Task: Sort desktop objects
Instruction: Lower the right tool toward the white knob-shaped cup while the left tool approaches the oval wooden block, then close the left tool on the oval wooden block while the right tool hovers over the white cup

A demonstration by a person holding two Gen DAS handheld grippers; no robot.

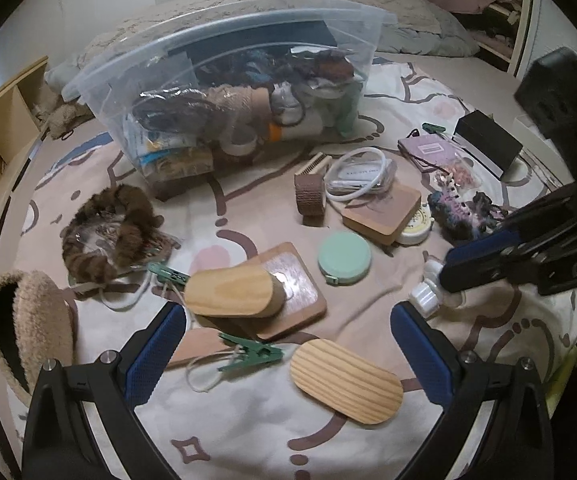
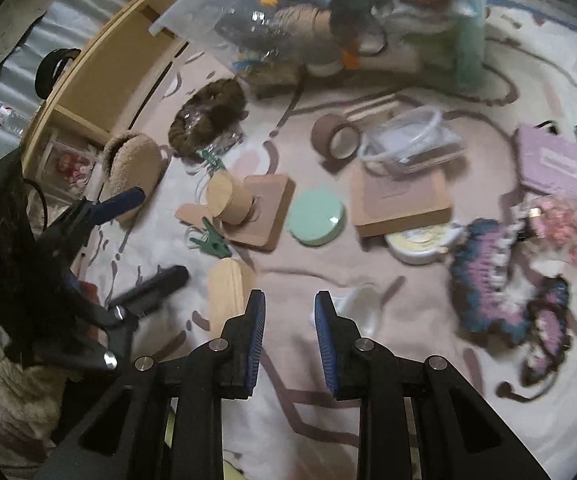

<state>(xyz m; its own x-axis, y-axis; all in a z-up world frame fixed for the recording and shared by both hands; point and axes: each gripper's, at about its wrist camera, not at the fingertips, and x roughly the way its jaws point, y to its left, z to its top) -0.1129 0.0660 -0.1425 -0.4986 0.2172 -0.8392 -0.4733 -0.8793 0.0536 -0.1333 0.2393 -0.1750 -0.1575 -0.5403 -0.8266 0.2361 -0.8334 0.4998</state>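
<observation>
Many small objects lie on a patterned bedsheet [image 1: 248, 432] in front of a clear plastic bin [image 1: 224, 92] full of items. My left gripper [image 1: 288, 344] is open and empty above a flat oval wood piece [image 1: 346, 382] and a green clip [image 1: 254, 356]. My right gripper [image 2: 290, 320] is open and empty; it also shows in the left wrist view [image 1: 476, 264], beside small white bottles [image 1: 428, 292]. A white bottle [image 2: 362, 308] lies just right of its fingertips. A mint round tape measure [image 1: 344, 258] and a wooden brush [image 1: 232, 292] on a wood board lie mid-sheet.
A brown furry scrunchie [image 1: 108, 232] and a beige fuzzy pouch [image 1: 28, 320] lie at left. A twine roll [image 1: 310, 196], cable bag [image 1: 358, 176], wood block [image 1: 384, 212], crochet piece [image 1: 464, 212], pink notebook [image 1: 428, 150] and black box [image 1: 488, 142] lie at right. A wooden shelf [image 2: 100, 80] borders the bed.
</observation>
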